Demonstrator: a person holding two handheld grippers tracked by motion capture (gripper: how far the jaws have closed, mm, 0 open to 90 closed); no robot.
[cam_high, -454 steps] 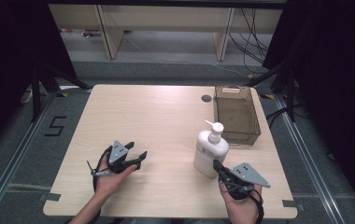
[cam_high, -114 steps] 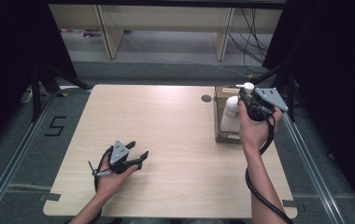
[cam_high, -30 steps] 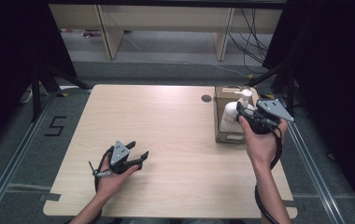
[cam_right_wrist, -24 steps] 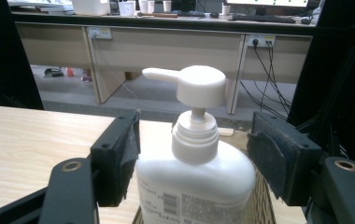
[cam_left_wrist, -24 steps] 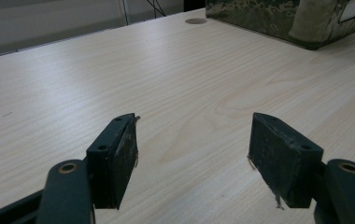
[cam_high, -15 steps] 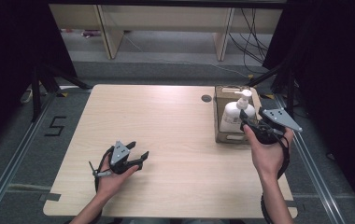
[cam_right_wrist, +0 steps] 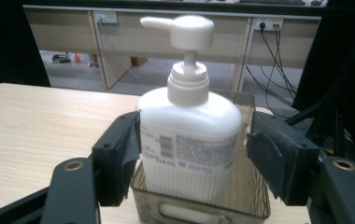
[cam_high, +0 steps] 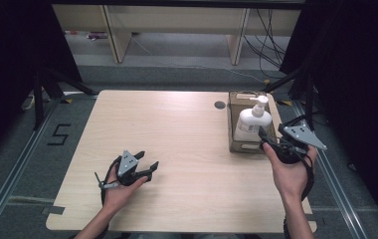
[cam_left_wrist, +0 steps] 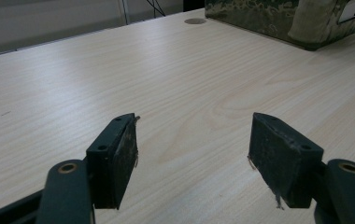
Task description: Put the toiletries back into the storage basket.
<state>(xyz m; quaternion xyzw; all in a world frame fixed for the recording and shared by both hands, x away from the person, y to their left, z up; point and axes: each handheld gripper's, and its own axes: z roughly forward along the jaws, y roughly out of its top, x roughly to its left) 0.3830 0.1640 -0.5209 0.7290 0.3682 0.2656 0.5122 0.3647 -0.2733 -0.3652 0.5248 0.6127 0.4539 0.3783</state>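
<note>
A white pump bottle (cam_high: 249, 122) (cam_right_wrist: 189, 135) stands upright inside a small translucent brown bin (cam_high: 236, 145) (cam_right_wrist: 203, 212) at the table's right edge. My right gripper (cam_high: 265, 138) (cam_right_wrist: 194, 154) is just in front of the bin, open. In the right gripper view its jaws stand either side of the bottle, the right jaw clear of it. My left gripper (cam_high: 147, 160) (cam_left_wrist: 192, 149) rests low on the table near the front left, open with nothing but bare wood between its jaws. The bin (cam_left_wrist: 278, 18) and bottle (cam_left_wrist: 315, 18) show far off in the left gripper view.
The light wooden table (cam_high: 187, 134) has a round dark grommet (cam_high: 220, 105) (cam_left_wrist: 195, 21) left of the bin. Metal floor rails (cam_high: 8, 174) run along both sides. Shelving (cam_high: 177, 20) and cables (cam_high: 271, 30) lie beyond the far edge.
The right gripper carried the bottle from the table into the bin, set it down, opened and drew back toward the person. The left gripper stayed still.
</note>
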